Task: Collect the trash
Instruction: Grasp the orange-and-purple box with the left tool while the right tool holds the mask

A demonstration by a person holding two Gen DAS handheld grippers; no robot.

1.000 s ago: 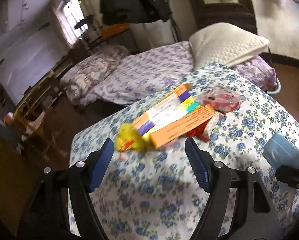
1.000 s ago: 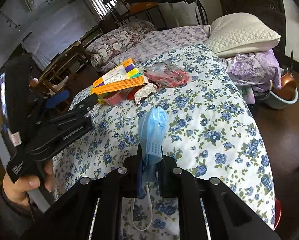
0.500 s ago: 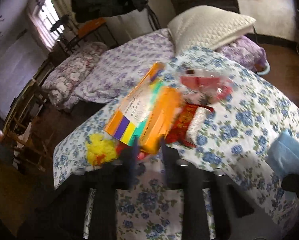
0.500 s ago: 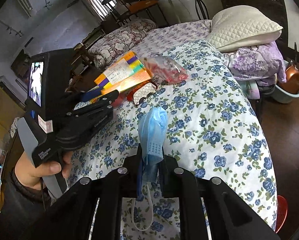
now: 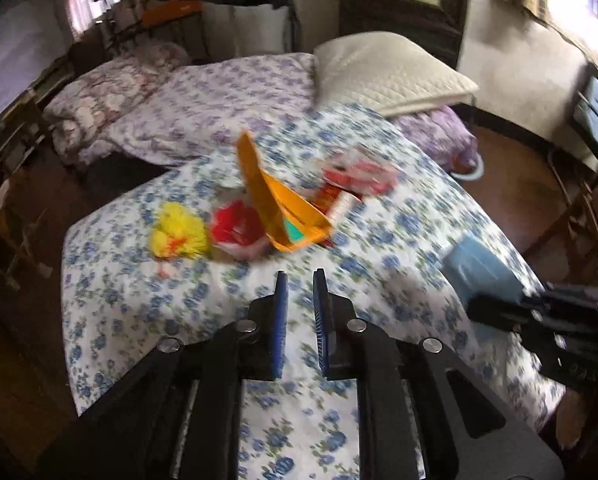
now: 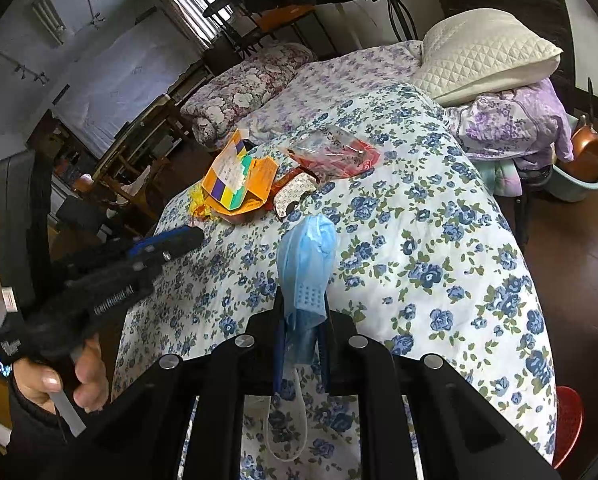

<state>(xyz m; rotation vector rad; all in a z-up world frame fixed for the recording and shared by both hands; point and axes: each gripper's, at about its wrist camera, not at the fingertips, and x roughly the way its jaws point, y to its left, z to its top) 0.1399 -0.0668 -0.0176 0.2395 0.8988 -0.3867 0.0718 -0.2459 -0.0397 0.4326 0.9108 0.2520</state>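
Note:
An orange carton (image 5: 277, 204) stands tipped up on the blue-flowered cloth (image 5: 379, 248), clear of my left gripper (image 5: 299, 280), whose fingers are nearly together and empty just in front of it. Beside it lie a yellow fluffy piece (image 5: 179, 236), a crumpled red wrapper (image 5: 235, 228) and a clear bag with red contents (image 5: 359, 172). My right gripper (image 6: 301, 300) is shut on a blue face mask (image 6: 307, 256), held above the cloth. The carton (image 6: 237, 178) and bag (image 6: 335, 152) also show in the right wrist view.
A white pillow (image 6: 483, 52) and purple bedding (image 5: 219, 96) lie behind the table. A teal basin with a copper pot (image 6: 587, 164) stands on the floor at right. Wooden chairs (image 6: 139, 148) stand at left. A red bin (image 6: 567, 416) sits low at right.
My left gripper shut from wide open near the orange carton, which tipped up on edge and now sits free. The left gripper pulled back. The right gripper kept holding the mask.

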